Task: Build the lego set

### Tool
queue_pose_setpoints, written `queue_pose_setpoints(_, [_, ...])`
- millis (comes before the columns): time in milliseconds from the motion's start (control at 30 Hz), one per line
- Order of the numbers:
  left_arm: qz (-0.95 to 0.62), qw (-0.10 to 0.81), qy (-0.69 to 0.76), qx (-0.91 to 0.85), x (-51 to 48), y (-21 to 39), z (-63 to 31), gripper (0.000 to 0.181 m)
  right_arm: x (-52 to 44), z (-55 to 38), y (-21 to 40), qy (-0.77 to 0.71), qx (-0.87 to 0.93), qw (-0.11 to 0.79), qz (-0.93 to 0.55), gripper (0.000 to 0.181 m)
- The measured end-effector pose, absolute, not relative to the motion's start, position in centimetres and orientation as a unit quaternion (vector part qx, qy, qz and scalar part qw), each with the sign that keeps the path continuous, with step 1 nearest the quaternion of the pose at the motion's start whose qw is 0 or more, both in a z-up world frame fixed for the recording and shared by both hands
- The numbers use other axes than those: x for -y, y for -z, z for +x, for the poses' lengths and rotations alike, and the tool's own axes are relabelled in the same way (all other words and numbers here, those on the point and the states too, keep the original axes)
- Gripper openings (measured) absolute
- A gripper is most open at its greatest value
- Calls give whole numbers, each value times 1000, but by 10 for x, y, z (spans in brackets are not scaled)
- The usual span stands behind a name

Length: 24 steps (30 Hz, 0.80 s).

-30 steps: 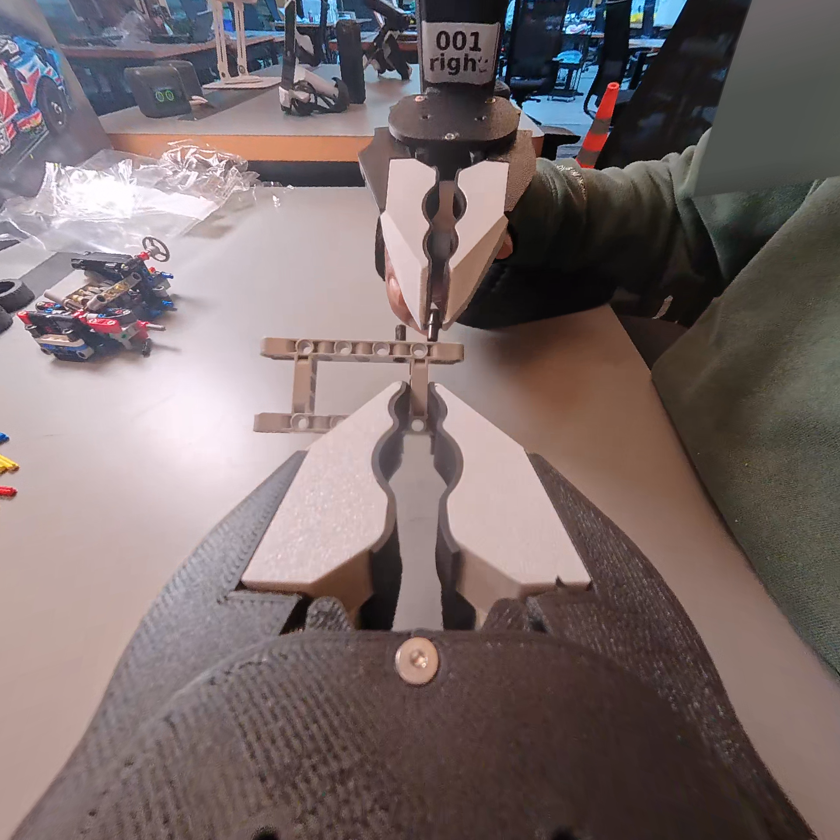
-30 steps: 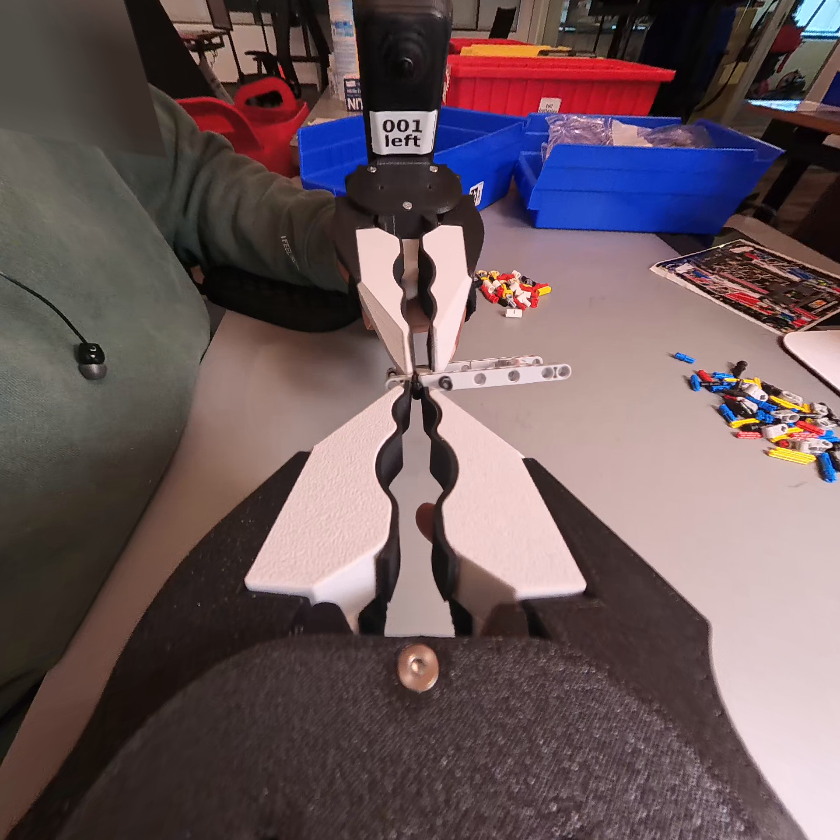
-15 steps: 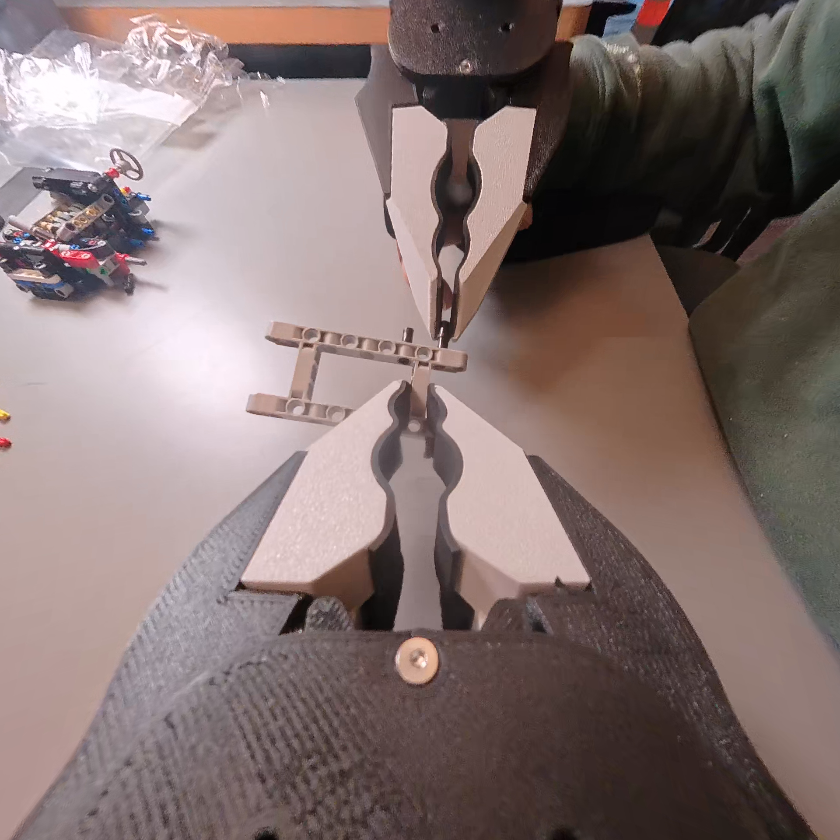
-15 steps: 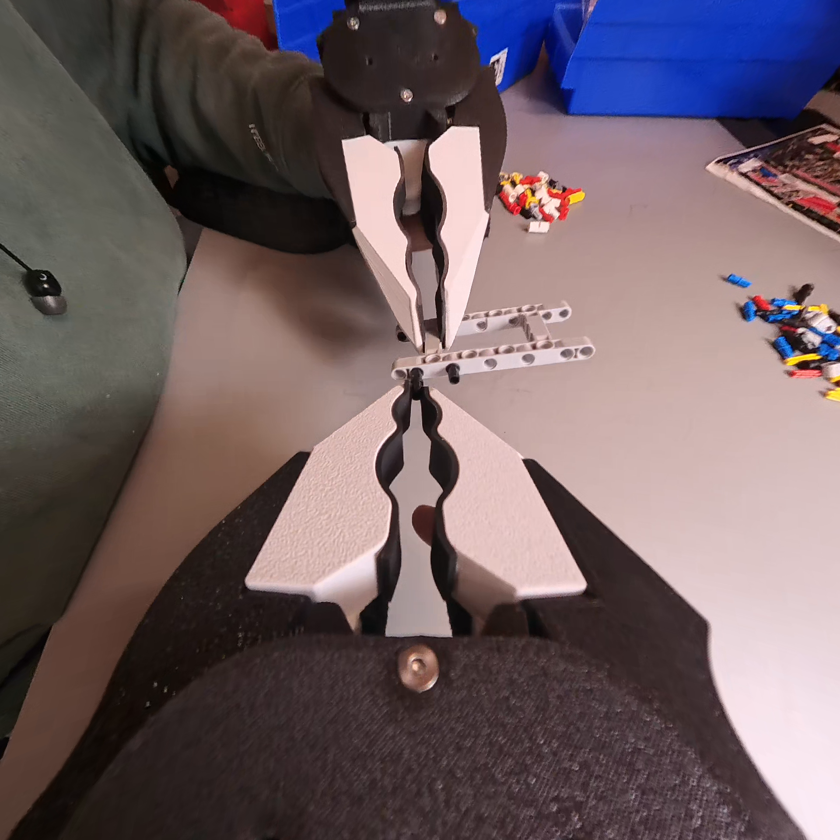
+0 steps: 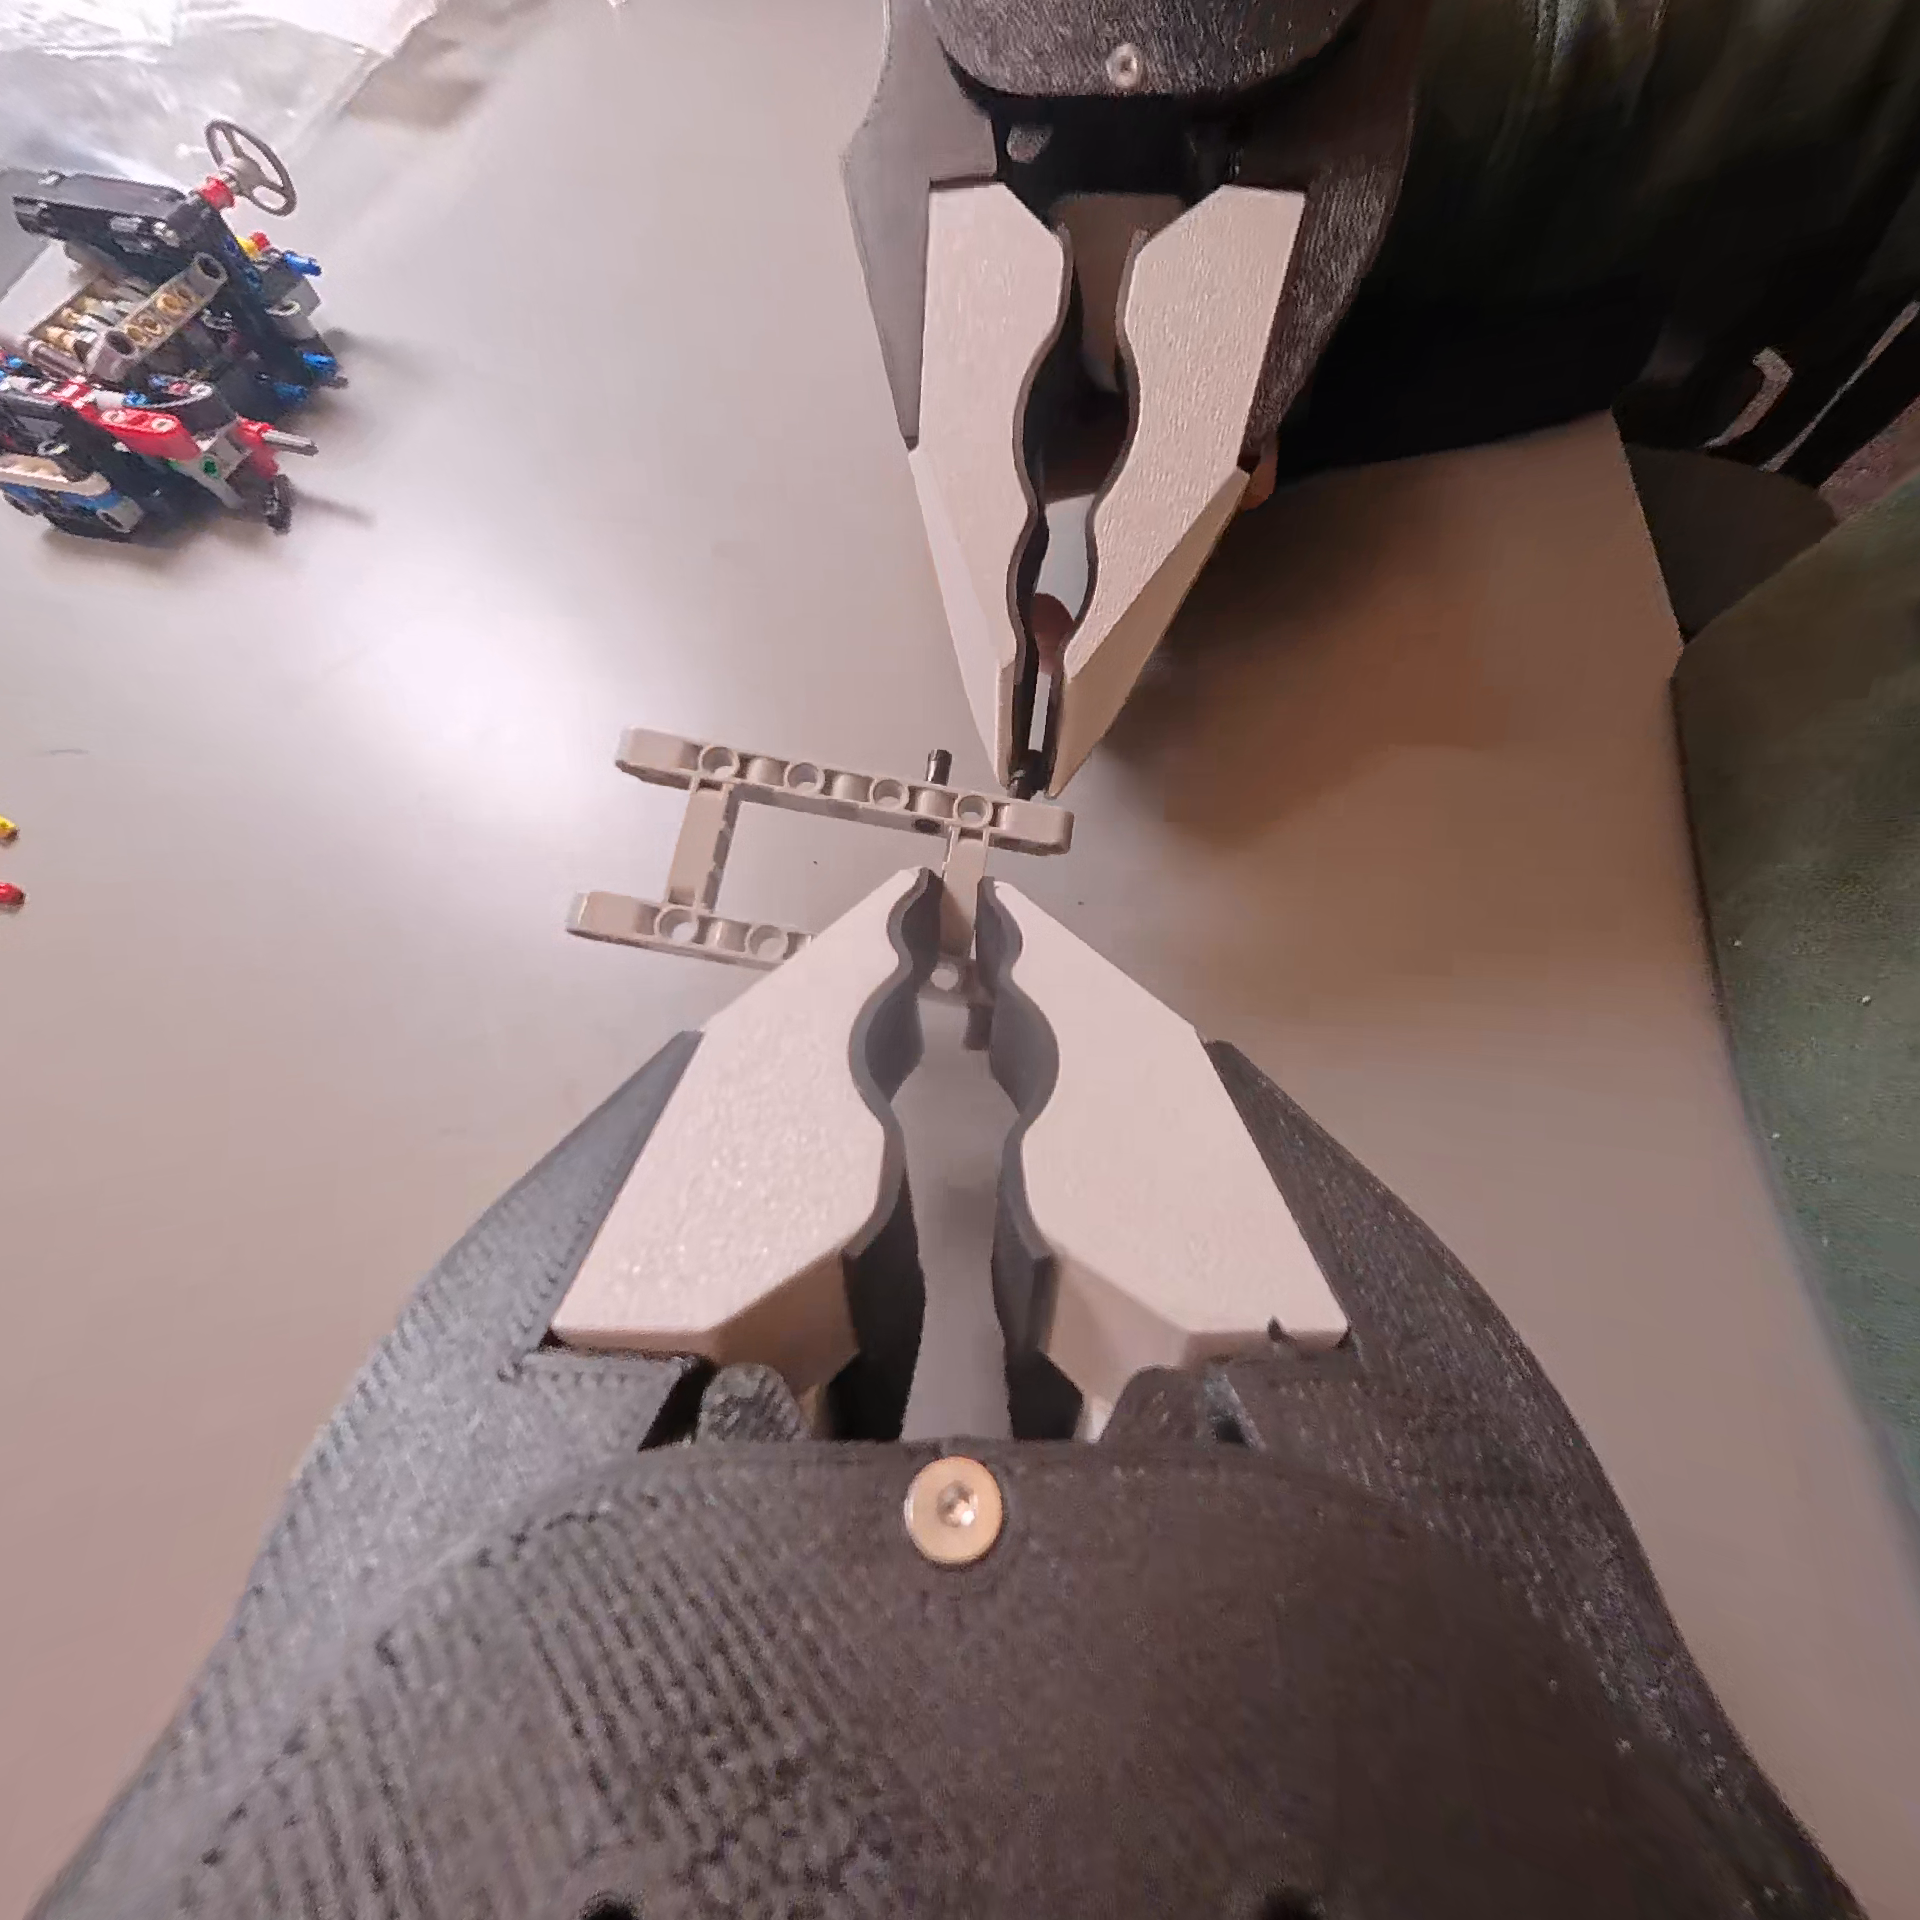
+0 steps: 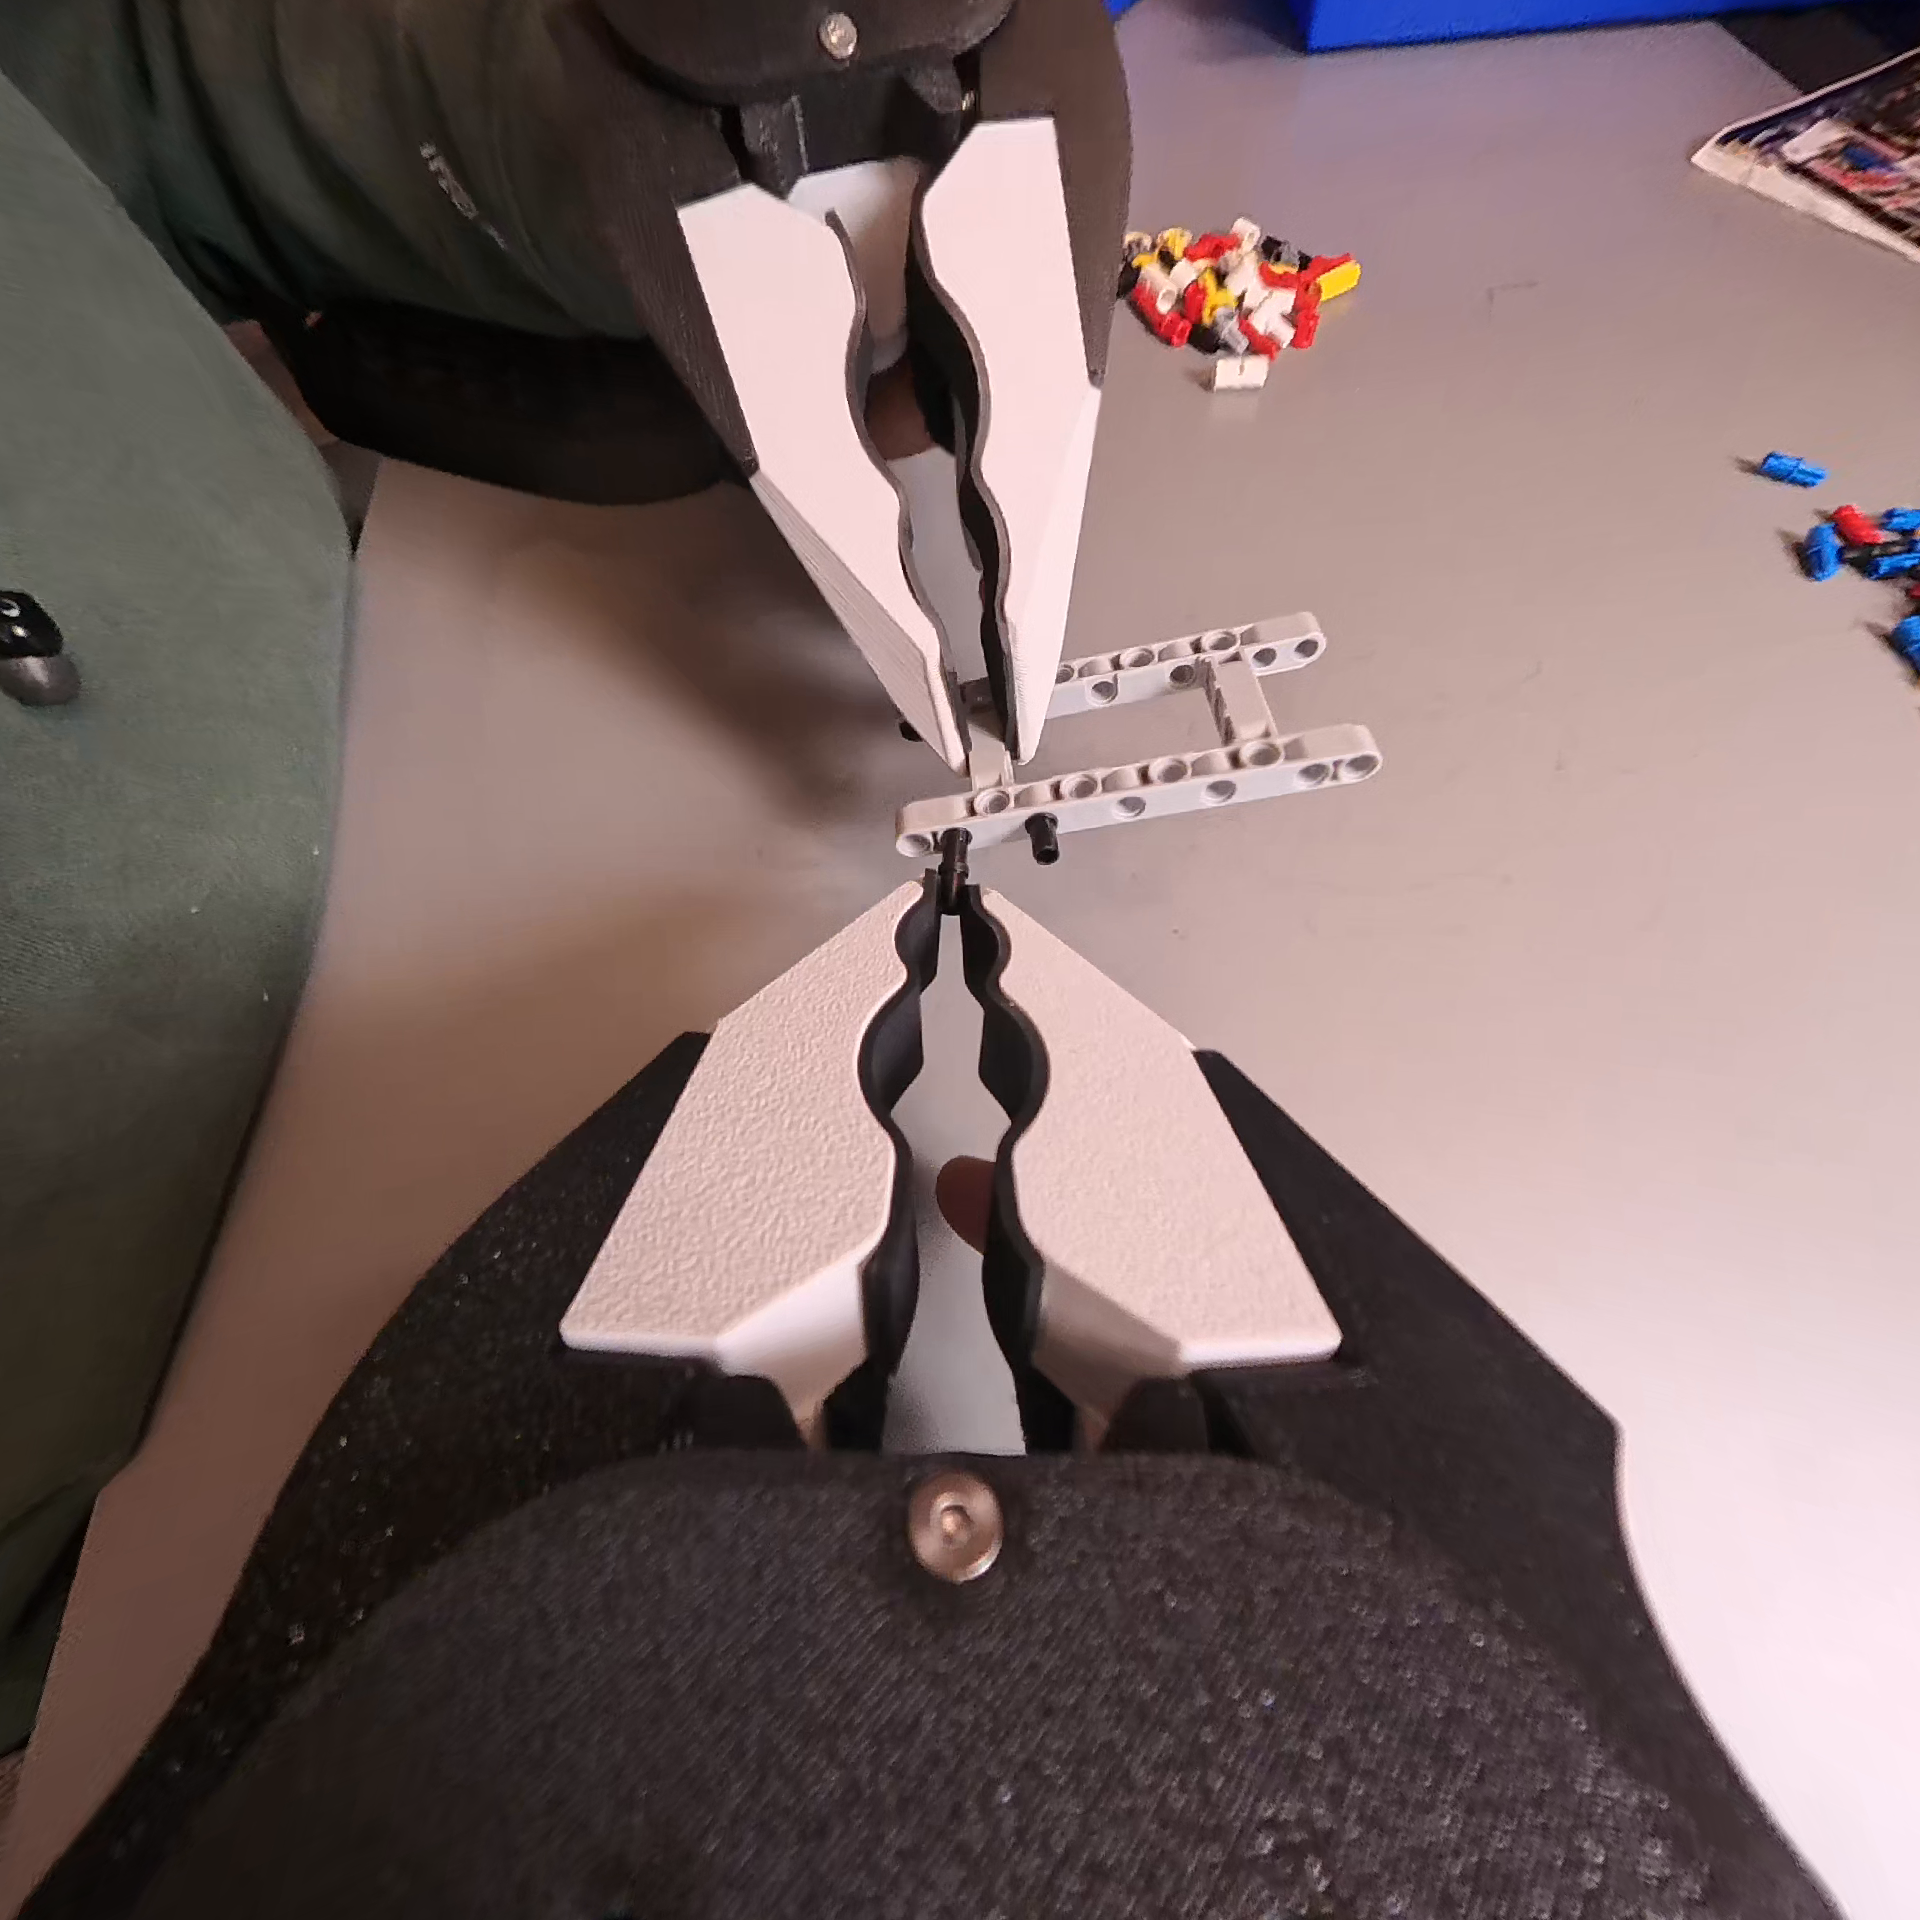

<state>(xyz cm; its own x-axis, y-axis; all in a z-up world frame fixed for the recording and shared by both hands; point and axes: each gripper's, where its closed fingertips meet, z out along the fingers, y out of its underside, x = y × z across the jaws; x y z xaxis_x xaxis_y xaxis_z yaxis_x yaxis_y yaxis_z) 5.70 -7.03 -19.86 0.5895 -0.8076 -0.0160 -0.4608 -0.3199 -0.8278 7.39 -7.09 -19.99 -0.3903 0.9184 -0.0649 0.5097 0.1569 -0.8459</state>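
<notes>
- A pin-insertion step is judged to be in hand: a small black plastic connector pin (image 6: 953,868) is pinched at the tips of the right gripper (image 6: 951,902), its free end at an end hole of the pale grey ladder-shaped frame of studless lego beams (image 6: 1143,784).
- The frame is pinched by the left gripper (image 5: 961,902), clamped on the short cross-beam nearest the person; it sits over the grey table (image 5: 416,623) near the edge at the person's side, well apart from the far corners.
- A second black pin (image 6: 1042,836) is already seated in the same beam, just beside the one being placed.
- The next move is judged to call for a straight push along the pin's axis while the frame is held steady (any tilt could jam the pin or twist the frame in its grip).
- How deep the pin sits cannot be told; the hole is hidden by the pin itself.
- Whether the frame touches the table or is held just above it cannot be made out.
- A partly built multicoloured lego car chassis (image 5: 145,353) stands toward the table's far left; heaps of small red, white and yellow loose pieces (image 6: 1236,296) and blue ones (image 6: 1860,551) lie farther off, the latter cut by the picture's edge, as is a printed instruction booklet (image 6: 1829,156).
</notes>
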Motion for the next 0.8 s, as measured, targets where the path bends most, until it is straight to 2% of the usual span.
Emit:
queue_pose_setpoints(233, [-794,370,170,-452,80,222,61,4,80,80,224,-361,768,204,-487,2])
queue_pose_setpoints(500, [-802,363,189,-436,79,227,65,4,81,81,228,-342,777,193,-491,2])
queue_pose_setpoints(633, [-801,387,256,-379,74,214,64,4,77,79,220,-370,756,204,-500,2])
queue_pose_setpoints(800, [-772,436,350,-303,66,179,59,4,67,74,180,-466,686,242,-504,2])
